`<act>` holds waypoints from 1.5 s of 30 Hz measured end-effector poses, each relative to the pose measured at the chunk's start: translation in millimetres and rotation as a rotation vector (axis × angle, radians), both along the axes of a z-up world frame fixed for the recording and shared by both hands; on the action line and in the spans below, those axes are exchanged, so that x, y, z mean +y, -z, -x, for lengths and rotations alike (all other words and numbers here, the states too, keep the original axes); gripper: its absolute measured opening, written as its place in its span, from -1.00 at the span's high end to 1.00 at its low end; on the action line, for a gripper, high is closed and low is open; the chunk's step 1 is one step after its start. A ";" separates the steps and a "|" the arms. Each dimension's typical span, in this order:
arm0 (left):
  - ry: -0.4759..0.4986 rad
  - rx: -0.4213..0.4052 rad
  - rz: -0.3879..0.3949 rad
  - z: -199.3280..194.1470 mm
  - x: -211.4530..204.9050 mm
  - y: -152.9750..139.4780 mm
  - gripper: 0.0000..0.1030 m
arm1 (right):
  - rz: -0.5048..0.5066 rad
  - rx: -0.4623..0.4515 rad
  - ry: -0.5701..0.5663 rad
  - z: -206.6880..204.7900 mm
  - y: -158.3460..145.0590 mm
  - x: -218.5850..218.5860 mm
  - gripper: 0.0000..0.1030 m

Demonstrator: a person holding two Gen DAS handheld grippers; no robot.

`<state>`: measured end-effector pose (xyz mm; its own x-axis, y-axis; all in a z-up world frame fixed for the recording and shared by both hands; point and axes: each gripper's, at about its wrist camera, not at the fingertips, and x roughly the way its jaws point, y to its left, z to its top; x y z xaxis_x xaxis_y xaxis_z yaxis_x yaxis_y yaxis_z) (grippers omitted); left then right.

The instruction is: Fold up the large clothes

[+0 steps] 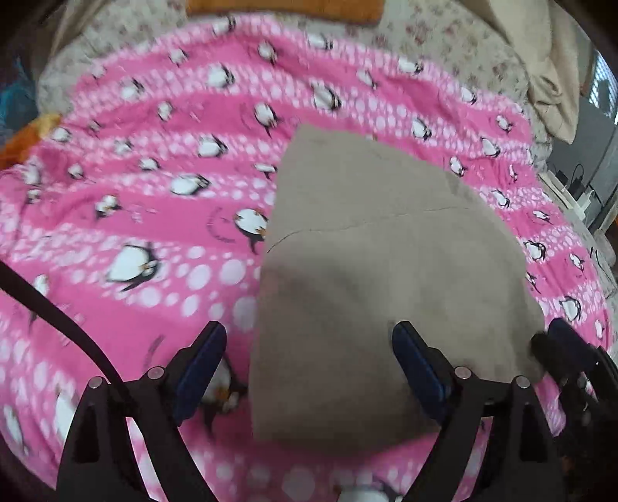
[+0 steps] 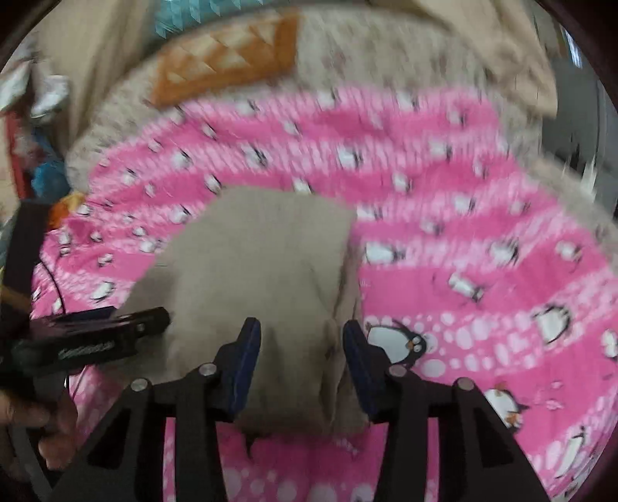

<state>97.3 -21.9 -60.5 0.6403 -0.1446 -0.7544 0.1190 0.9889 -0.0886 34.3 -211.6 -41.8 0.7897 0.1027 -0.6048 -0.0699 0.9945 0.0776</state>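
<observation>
A beige garment [image 1: 367, 231], folded into a compact stack, lies on a pink penguin-print blanket [image 1: 154, 231]. My left gripper [image 1: 309, 336] hovers over the stack's near left edge with its jaws wide apart, one finger over the blanket and one over the cloth, nothing pinched. In the right wrist view the same garment [image 2: 262, 251] lies under my right gripper [image 2: 301, 328], which is open; its blue pads straddle a raised fold at the near right edge without pressing it. Each view shows the other gripper at its edge: the right gripper [image 1: 560, 340] and the left gripper [image 2: 154, 316].
The blanket [image 2: 483, 231] covers a bed with a floral sheet [image 1: 444, 34]. An orange pillow [image 2: 228, 58] lies at the far end. A cream cloth [image 1: 548, 77] hangs at the far right. A black cable [image 1: 58, 312] crosses at left. A person's hand [image 2: 50, 424] holds the left tool.
</observation>
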 end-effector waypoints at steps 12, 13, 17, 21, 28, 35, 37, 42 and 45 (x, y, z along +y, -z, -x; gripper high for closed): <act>-0.015 0.121 0.030 -13.4 3.8 28.4 -0.44 | 0.037 0.275 -0.039 0.7 48.2 14.7 -0.51; -0.019 0.120 0.040 -13.3 4.6 29.0 -0.44 | 0.020 0.272 -0.035 10.4 51.4 12.7 -0.53; -0.020 0.126 0.059 -12.6 2.3 29.6 -0.45 | -0.035 0.251 -0.040 30.3 51.9 3.9 -0.56; -0.020 0.058 0.084 6.6 10.6 9.7 -0.44 | -0.077 0.222 0.016 39.1 36.9 -12.4 -0.54; -0.052 -0.138 -0.032 61.0 10.8 -50.8 -0.44 | 0.085 0.069 0.140 49.6 -41.5 -21.0 -0.56; -0.009 -0.087 -0.118 74.9 -19.7 -65.1 -0.43 | 0.126 0.118 0.047 57.6 -55.1 -18.5 -0.56; -0.001 -0.104 -0.126 81.8 -26.1 -67.7 -0.43 | 0.110 0.076 0.044 68.5 -50.4 -24.7 -0.56; 0.009 -0.104 -0.114 91.4 -31.9 -67.9 -0.43 | 0.005 0.045 0.050 75.8 -43.0 -42.0 -0.55; 0.012 -0.100 -0.105 95.5 -33.1 -68.8 -0.43 | -0.005 0.032 0.052 78.2 -41.9 -42.8 -0.55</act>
<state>1.8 -54.9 8.3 0.7120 -0.0759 -0.6980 0.1336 0.9906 0.0285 -43.9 -254.4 0.1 0.7745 0.0651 -0.6292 -0.0159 0.9964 0.0835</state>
